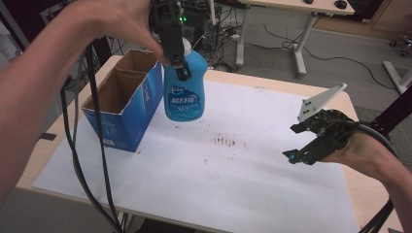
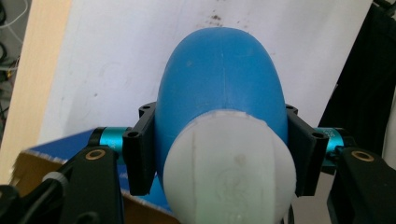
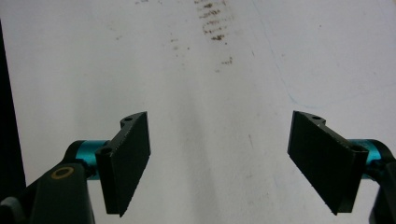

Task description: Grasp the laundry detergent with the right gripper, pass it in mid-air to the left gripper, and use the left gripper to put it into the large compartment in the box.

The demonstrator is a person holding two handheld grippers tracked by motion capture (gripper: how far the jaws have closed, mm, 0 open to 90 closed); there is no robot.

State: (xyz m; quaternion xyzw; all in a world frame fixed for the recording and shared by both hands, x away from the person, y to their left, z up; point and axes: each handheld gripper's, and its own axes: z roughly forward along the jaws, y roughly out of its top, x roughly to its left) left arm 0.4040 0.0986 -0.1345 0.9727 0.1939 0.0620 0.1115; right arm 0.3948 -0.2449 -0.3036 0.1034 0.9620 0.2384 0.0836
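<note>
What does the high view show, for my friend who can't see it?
The left gripper holds a blue bottle in the air beside an open blue cardboard box. The right gripper hangs open and empty over the white-covered table.

I am watching a bright blue bottle point(image 1: 184, 92) wearing a white cap point(image 2: 231, 168) and white-lettered label between my black left gripper point(image 1: 180, 68) jaws, beside a blue, brown-lined box point(image 1: 127, 99); white, brown-speckled paper point(image 3: 215, 70) is lying ahead of my black right gripper point(image 3: 219, 161).
</note>
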